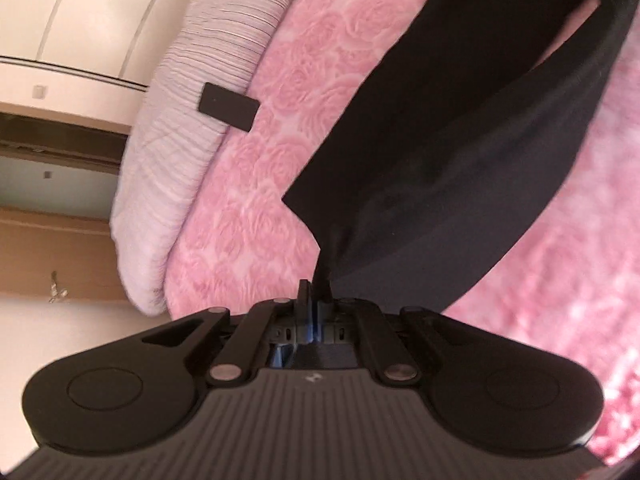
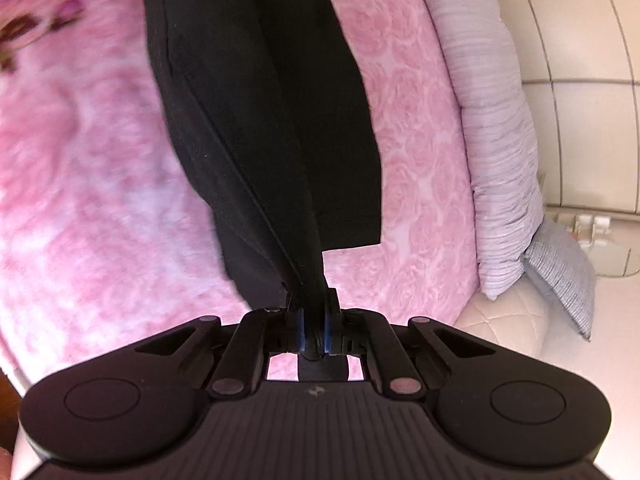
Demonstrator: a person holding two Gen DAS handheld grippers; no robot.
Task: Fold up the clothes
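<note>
A black garment [image 1: 460, 132] stretches over a pink rose-patterned bed cover [image 1: 288, 132]. My left gripper [image 1: 316, 292] is shut on one bunched corner of it, and the cloth fans out up and to the right. In the right wrist view the same black garment [image 2: 260, 112] hangs up from my right gripper [image 2: 314, 312], which is shut on another bunched corner between its blue pads [image 2: 330, 330]. Both corners are lifted off the pink bed cover [image 2: 100, 180].
A pale lilac ribbed quilt [image 1: 192, 132] lies along the bed's edge, with a small black rectangular object [image 1: 228, 107] on it. The lilac quilt [image 2: 496, 140] and a grey cushion [image 2: 564, 276] border the bed in the right wrist view. White cabinets [image 1: 80, 12] stand beyond.
</note>
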